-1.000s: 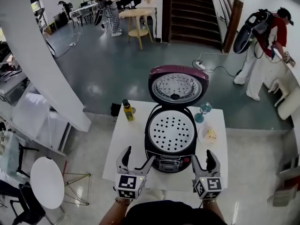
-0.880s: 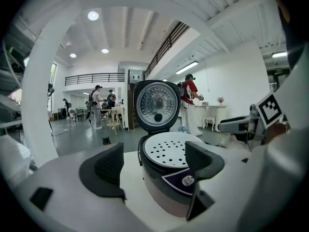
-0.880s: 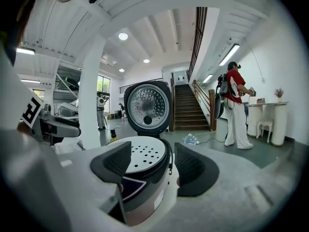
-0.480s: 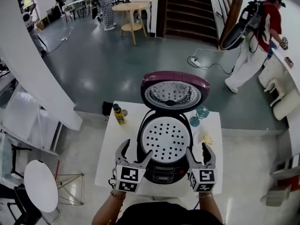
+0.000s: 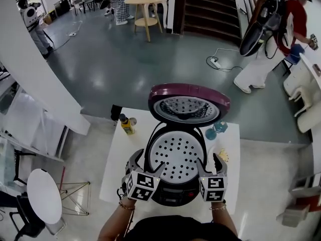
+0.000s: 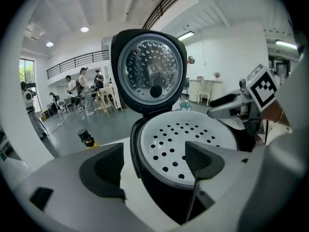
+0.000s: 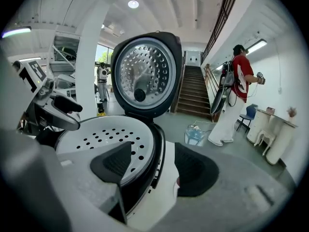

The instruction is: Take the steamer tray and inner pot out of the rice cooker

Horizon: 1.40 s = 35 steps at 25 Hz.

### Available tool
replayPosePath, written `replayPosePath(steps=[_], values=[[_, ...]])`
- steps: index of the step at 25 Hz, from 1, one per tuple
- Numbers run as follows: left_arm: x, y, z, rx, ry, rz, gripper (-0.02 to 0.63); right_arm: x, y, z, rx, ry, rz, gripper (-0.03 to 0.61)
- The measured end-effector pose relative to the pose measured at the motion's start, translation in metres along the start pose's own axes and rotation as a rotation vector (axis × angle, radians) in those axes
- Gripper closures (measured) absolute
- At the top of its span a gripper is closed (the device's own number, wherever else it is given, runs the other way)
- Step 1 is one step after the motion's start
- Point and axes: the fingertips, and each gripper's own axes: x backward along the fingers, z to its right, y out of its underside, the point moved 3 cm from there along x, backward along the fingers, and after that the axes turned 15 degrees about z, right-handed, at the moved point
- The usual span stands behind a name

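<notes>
White desk (image 5: pixel 124 152) centre: open maroon-lidded rice cooker (image 5: pixel 173 199), perforated white steamer tray (image 5: pixel 175 154) seated in its mouth. Spread left gripper (image 5: pixel 147 162) and right gripper (image 5: pixel 208 160) straddling opposite rims. Probably light, rigid, slick; pinch rim.

Your grippers and clothes
Your left gripper (image 5: pixel 147 160) and right gripper (image 5: pixel 208 160): grey bodies, black ribbed pads (image 6: pixel 107 166), black-and-white marker cubes (image 5: pixel 140 186); you wear thin bracelets (image 5: pixel 125 205) and a dark top (image 5: pixel 168 230).

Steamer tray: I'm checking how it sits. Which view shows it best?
Head view: nearly the whole steamer tray from above. Both gripper views show it obliquely, a jaw covering part.
</notes>
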Motion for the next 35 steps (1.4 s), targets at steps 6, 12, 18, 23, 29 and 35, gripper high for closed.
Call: replayPosePath(steps=[6,12,18,23,29,35], values=[[-0.017,0.010,-0.012,0.017,0.030,-0.070,0.219,-0.020,0.012,0.002,-0.009,-0.029,-0.065,0.302],[-0.034,0.012,-0.021,-0.031,0.021,-0.121,0.492,-0.035,0.022,-0.001,0.024,-0.058,-0.173,0.302],[-0.043,0.010,-0.022,-0.085,0.071,-0.194,0.487,-0.039,0.026,-0.004,0.028,-0.087,-0.205,0.307],[-0.049,0.013,-0.023,-0.099,0.113,-0.250,0.466,-0.042,0.024,-0.009,0.044,-0.091,-0.208,0.337],[-0.057,0.010,-0.025,-0.135,0.099,-0.367,0.489,-0.045,0.022,-0.012,0.100,-0.098,-0.217,0.347],[-0.056,0.006,-0.026,-0.096,0.053,-0.361,0.526,-0.040,0.015,-0.010,0.093,-0.064,-0.165,0.437]])
